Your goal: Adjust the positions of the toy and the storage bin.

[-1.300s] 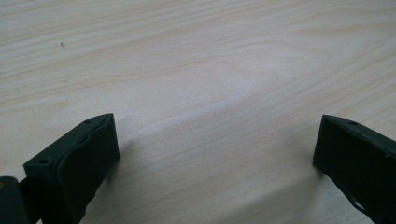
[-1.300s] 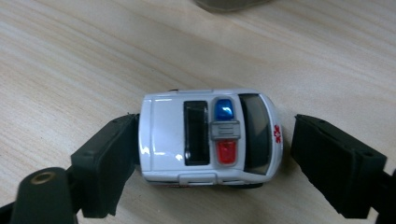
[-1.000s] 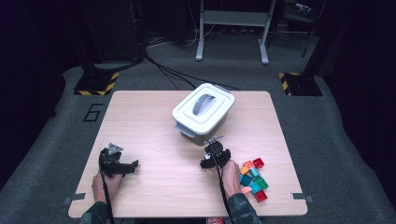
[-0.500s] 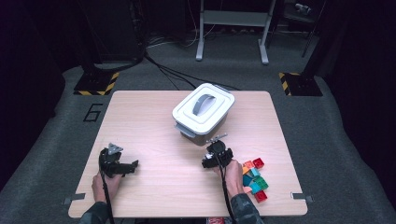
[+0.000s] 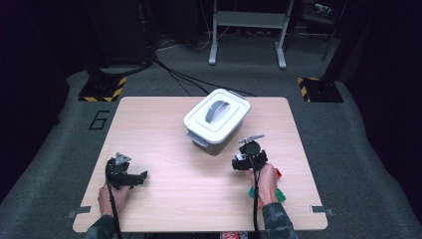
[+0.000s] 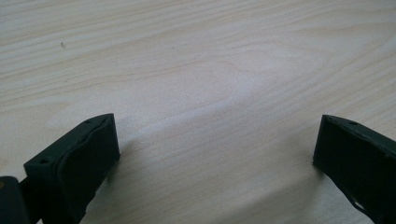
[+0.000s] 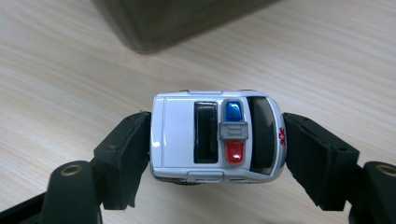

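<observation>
A small white toy ambulance [image 7: 217, 135], with a blue and red light bar on its roof, sits between the jaws of my right gripper [image 7: 217, 149], which is shut on it front and back, above the wooden table [image 5: 164, 129]. From above, my right gripper [image 5: 242, 162] hovers just right of the lidded box's near corner. My left gripper [image 5: 139, 178] rests near the table's front left, held still. Its jaws stand wide open over bare wood [image 6: 215, 93], nothing between them.
A white lidded box [image 5: 216, 119] with a grey handle stands at the table's middle back. Several coloured toy blocks [image 5: 278, 195] lie under and beside the right hand near the front right edge. The floor around is dark, with stands and cables behind.
My right gripper has lifted and shifted away from the coloured blocks toward the box, carrying the toy ambulance. The left gripper has stayed in place.
</observation>
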Demonstrator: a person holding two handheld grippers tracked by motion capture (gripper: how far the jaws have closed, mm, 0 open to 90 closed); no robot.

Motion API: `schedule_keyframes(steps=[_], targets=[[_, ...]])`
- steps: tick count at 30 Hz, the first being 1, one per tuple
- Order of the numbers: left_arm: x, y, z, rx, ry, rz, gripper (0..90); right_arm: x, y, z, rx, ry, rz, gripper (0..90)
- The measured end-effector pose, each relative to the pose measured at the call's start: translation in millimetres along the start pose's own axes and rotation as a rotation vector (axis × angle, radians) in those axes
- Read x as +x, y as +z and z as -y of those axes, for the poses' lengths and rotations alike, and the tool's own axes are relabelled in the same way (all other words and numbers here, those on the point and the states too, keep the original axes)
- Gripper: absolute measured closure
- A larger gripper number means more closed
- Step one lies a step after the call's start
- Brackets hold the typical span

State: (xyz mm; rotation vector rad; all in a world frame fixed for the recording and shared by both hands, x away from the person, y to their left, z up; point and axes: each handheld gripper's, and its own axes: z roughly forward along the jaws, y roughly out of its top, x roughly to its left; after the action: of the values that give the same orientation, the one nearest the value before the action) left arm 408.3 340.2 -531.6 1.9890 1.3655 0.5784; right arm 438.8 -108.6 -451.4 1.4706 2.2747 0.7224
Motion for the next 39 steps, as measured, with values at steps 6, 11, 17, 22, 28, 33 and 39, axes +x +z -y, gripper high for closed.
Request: schedule_keyframes(steps=[6, 11, 17, 22, 28, 33, 39], targets=[[0.0, 0.0, 0.0, 0.000, 0.001, 0.000, 0.0, -26.0, -8.6, 2.9, -0.006, 0.028, 0.035, 25.0], [-0.1, 0.0, 0.0, 0.000, 0.000, -0.001, 0.0, -52.1, -11.2, 9.2, 0.004, 0.065, 0.068, 25.0], [-0.1, -0.3, -0.4, 0.007, 0.001, -0.001, 0.0, -78.2, -7.6, 18.6, 0.038, 0.119, 0.095, 25.0], [-0.1, -0.3, -0.4, 0.007, 0.001, -0.001, 0.0, -93.1, 5.2, 25.2, 0.073, 0.158, 0.107, 24.9], [-0.1, -0.3, -0.4, 0.007, 0.001, -0.001, 0.0, -101.5, 17.9, 27.0, 0.105, 0.199, 0.089, 24.8], [-0.2, -0.3, -0.4, 0.007, 0.001, -0.001, 0.0, -104.6, 27.4, 28.5, 0.123, 0.213, 0.084, 24.7], [-0.1, -0.3, -0.4, 0.007, 0.001, -0.001, 0.0, -102.8, 36.3, 30.2, 0.155, 0.194, 0.090, 24.6]])
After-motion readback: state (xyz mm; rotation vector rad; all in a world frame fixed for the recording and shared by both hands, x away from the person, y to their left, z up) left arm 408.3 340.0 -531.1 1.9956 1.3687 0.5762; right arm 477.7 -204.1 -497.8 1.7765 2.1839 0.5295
